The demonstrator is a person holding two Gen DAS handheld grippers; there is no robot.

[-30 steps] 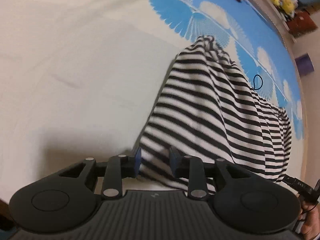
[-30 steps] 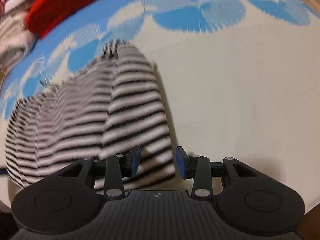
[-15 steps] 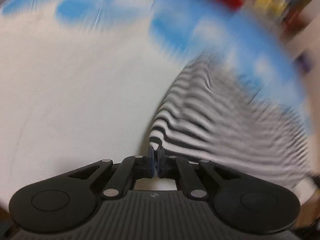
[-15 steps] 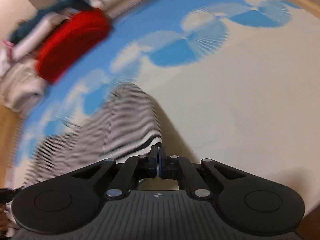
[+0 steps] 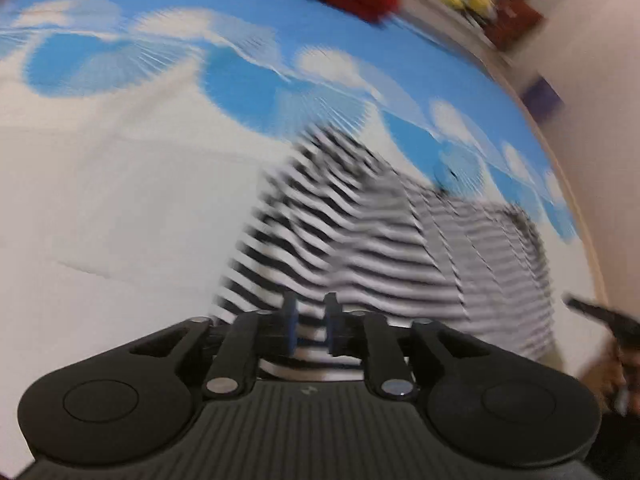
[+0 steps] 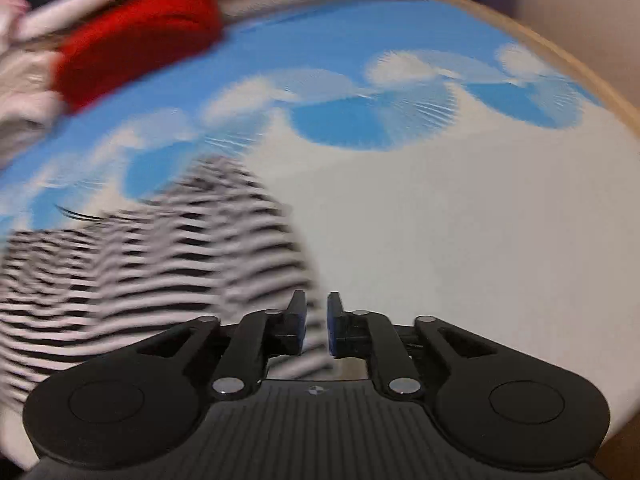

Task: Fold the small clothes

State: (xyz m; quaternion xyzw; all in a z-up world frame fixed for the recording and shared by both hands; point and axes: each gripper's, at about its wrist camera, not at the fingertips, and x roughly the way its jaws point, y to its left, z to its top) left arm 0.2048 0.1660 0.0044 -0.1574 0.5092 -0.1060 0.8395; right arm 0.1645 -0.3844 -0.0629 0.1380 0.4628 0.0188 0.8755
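A black-and-white striped garment (image 5: 360, 240) lies bunched on the white and blue bed sheet (image 5: 120, 200); both views are motion-blurred. My left gripper (image 5: 310, 308) hovers over the garment's near left edge. Its jaws are opening, the pads stand apart, and stripes show through the gap. My right gripper (image 6: 316, 306) is above the near right edge of the same garment (image 6: 180, 260). Its jaws are opening too, with the cloth's edge and the sheet (image 6: 460, 220) showing in the gap. Neither pair of pads visibly presses on the cloth.
A red knit garment (image 6: 136, 40) lies at the far side of the bed beside a pile of folded clothes (image 6: 24, 80). The bed's wooden edge (image 6: 560, 64) curves along the right. A hand (image 5: 608, 364) shows at the right edge of the left wrist view.
Both grippers went from open to fully shut at the garment's near edge, and now their jaws stand apart again. Both hands have risen, so more of the bed shows.
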